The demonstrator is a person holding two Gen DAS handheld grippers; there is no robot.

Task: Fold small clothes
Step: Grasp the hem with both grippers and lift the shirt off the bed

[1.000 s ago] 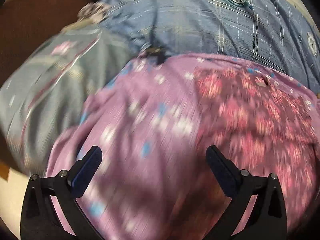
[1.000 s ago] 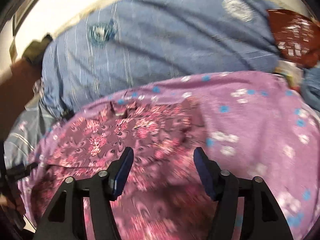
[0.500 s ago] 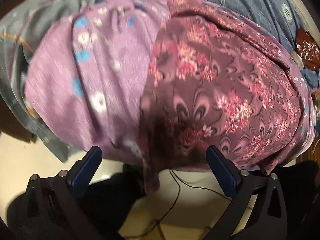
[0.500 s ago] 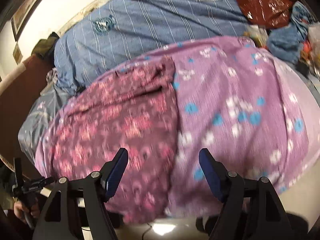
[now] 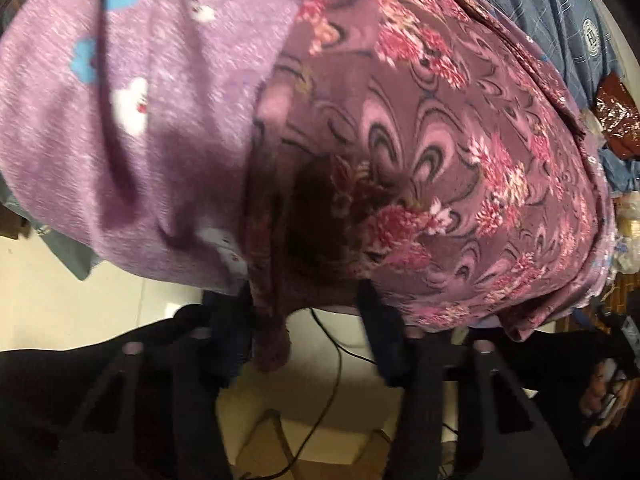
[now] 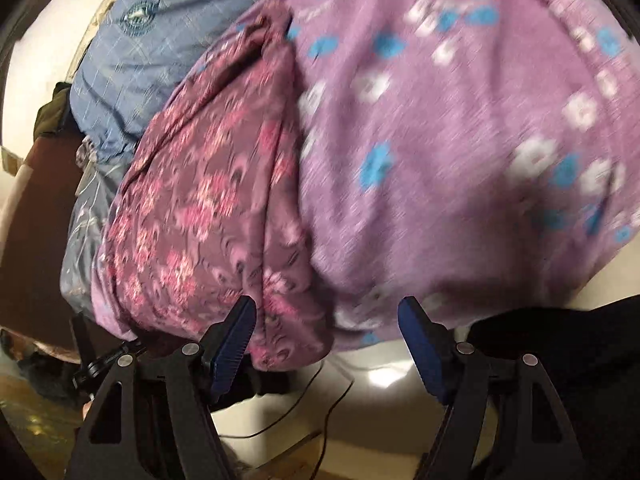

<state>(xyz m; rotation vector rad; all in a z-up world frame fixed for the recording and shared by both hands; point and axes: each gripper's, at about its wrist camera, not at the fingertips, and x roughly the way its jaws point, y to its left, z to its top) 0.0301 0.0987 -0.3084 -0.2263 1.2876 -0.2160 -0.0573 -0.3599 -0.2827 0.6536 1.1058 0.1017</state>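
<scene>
**A:** Since half a second ago the left gripper (image 5: 308, 328) has dropped to the hanging near edge of the maroon floral garment (image 5: 432, 168), and its fingers have gone from wide apart to much closer, one on each side of the dangling corner. Blurry though, so nobody can tell whether it's pinching the fabric yet.

**B:** And the right gripper (image 6: 326, 344)?

**A:** Spread wide, nothing in it. The garment's other hanging corner sits just past its left finger (image 6: 232, 344), toward 10 o'clock.

**B:** What's it all lying on?

**A:** The garment is spread on a purple blanket (image 6: 460, 128) with white and blue flowers, draped over the edge of the surface. Behind that, at 11 o'clock in the right view, is a blue plaid quilt (image 6: 168, 40). Shiny pale floor (image 6: 384, 400) underneath with a thin black cable (image 5: 336, 364) trailing across it, and a reddish crinkly bag (image 5: 616, 112) at 2 o'clock in the left view.
</scene>
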